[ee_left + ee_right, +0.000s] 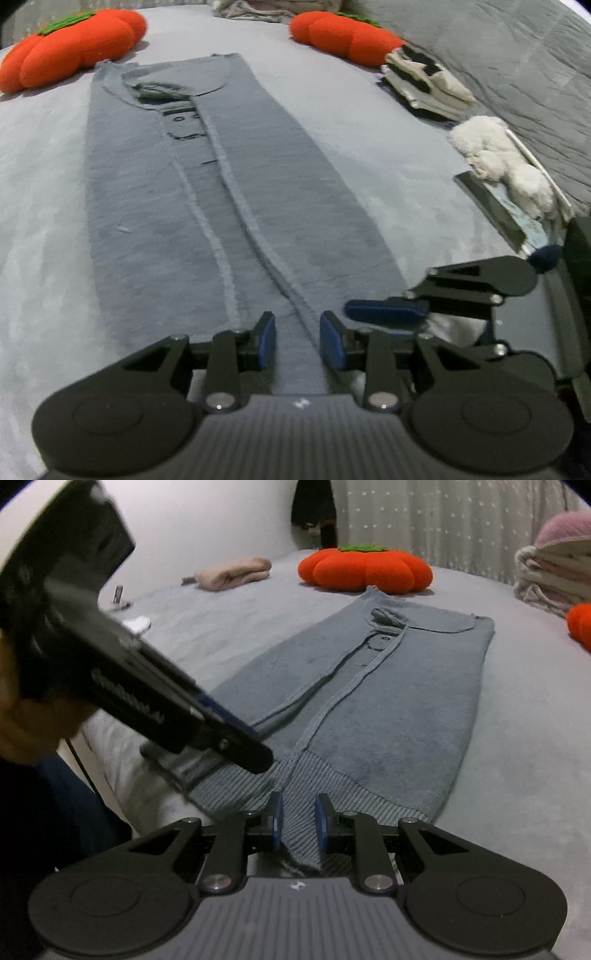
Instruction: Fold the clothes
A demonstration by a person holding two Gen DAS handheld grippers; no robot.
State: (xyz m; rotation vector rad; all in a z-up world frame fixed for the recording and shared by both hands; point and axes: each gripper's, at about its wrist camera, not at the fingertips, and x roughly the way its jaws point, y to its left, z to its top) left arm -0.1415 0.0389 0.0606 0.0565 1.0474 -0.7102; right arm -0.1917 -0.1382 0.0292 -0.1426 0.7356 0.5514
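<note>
My right claw (298, 821) is pinching the ribbed hem of the grey cardigan (388, 694), bottom centre; left claw (297, 341) spread over it. Soft, floppy knit, so I'd grab hem corners.

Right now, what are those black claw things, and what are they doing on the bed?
They are grabbing tools a person holds, one per hand, each with a camera looking along its two fingers. One picture comes from the left gripper, the other from the right gripper. A grey cardigan lies flat on the bed, its sides folded in. Both tools sit at its ribbed hem, fingers slightly apart with cloth between; whether they pinch it, I cannot tell. Orange pumpkin cushions lie beyond.
</note>
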